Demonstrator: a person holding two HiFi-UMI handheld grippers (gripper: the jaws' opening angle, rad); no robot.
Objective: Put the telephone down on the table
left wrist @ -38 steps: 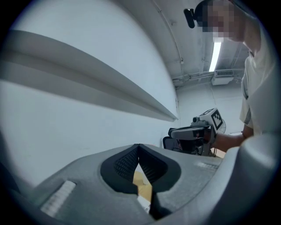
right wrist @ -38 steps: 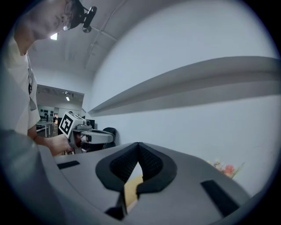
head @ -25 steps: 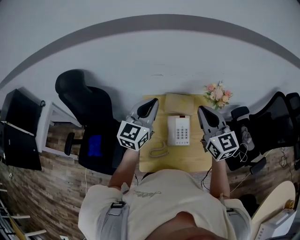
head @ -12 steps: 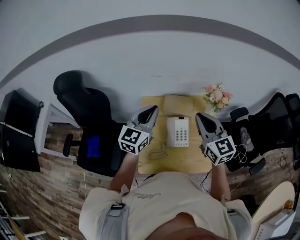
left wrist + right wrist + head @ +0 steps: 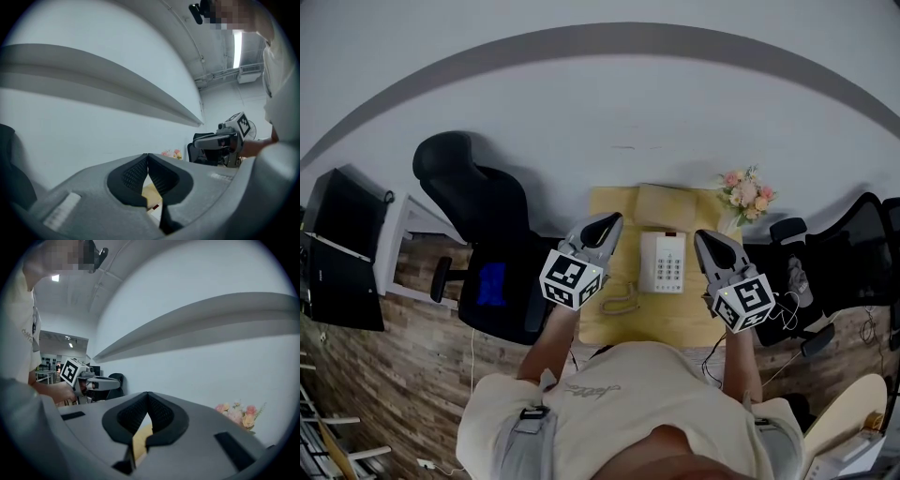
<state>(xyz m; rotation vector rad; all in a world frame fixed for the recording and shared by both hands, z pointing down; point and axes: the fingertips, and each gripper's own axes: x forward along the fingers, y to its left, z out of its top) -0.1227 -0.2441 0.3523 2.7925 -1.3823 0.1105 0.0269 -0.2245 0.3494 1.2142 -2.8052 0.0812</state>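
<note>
At the far left stands a black office chair (image 5: 473, 225). Next to it the left tongs (image 5: 612, 221) hang above the left edge of the yellow surface (image 5: 661, 323); their jaws are pressed together and hold nothing. Just below them a coiled cord (image 5: 619, 300) lies on the surface. In the middle the white telephone (image 5: 664, 263) lies flat on the surface, between the two tongs and touched by neither. Behind it is a tan box (image 5: 666, 206). The right tongs (image 5: 705, 236) hang beside the telephone's right side, jaws also pressed together, empty. Further right, pink flowers (image 5: 748, 194) stand at the back corner.
</note>
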